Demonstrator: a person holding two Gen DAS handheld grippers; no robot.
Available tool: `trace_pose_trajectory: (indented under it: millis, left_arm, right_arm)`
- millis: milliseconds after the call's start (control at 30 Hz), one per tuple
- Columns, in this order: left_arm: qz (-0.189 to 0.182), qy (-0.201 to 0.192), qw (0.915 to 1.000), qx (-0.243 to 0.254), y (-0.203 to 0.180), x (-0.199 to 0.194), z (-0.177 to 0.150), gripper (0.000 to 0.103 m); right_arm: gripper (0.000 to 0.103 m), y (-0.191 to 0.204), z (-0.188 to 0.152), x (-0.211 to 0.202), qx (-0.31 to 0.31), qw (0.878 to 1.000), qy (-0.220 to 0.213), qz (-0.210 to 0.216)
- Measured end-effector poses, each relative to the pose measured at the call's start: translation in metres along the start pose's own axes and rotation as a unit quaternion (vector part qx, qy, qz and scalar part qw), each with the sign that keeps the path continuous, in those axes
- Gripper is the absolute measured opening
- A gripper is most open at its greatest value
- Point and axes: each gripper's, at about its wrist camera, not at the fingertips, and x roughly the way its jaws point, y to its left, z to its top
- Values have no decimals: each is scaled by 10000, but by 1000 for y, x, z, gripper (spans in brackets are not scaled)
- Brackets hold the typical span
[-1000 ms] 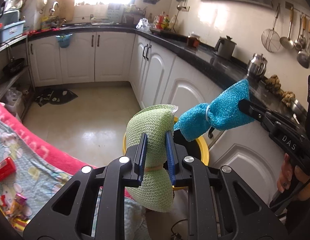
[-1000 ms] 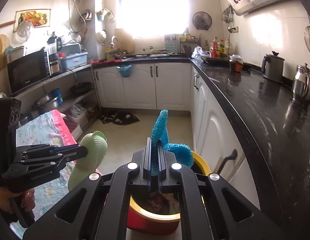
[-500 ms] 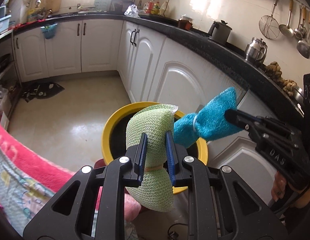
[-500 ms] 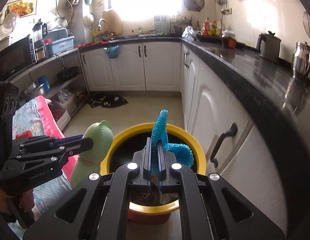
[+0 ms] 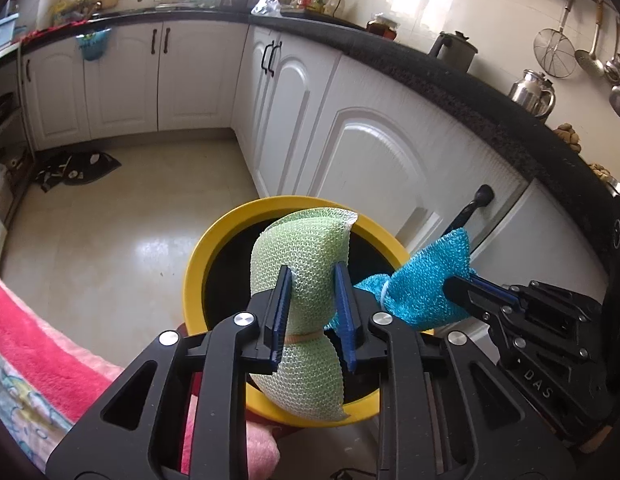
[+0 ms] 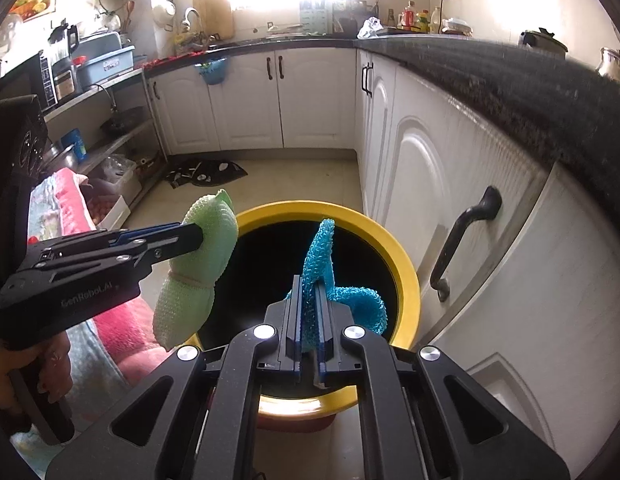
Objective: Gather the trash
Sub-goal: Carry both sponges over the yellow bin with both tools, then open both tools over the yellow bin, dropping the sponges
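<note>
While the left tongs (image 5: 310, 300) clamp a green mesh scrubber (image 5: 306, 248) about its waist, just above its tan rubber band, their blue pads have just been easing apart, yet they press its sides. It hangs over the black mouth of the yellow-rimmed bin (image 5: 198, 264), which stands on the floor (image 5: 122, 216) close to the white cabinet doors (image 5: 373, 160). Beside it, the right tongs (image 6: 308, 312) pinch a blue mesh scrubber (image 6: 321, 260) tightly, its tip upright over the same bin opening (image 6: 405, 268). A pink blanket (image 5: 38, 344) lies to the left.
</note>
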Motion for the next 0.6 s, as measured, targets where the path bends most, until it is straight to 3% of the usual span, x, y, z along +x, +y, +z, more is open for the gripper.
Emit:
trace_pose_trajectory:
  millis: [100,167,233,300,533,600]
  left_arm:
    - [126,123,9998,-116,5,5,0,27]
    - [180,137,9996,-173,9,3,-1,43]
    - [252,139,9993,-232,12,-1,0,48]
    - [319,108,9989,-315,17,-10,0,52]
    - [665,-141,9968,-411,26,-53,5,89]
    - [803,-232,9954,-466,29,-68,4,92]
  right_arm:
    - [15,-4,-3,4,88,9999,76,-75]
    - [24,-6,-3,5,138,9998,90,-79]
    - [30,-8,-3,4,187,9998,77,-88]
    - [33,-7,-4,3,193,9997,76,-91]
    - [56,1,-2,-8,155,9998,-72,-58]
    - [61,6,0,-13,137,9998,-148,-40]
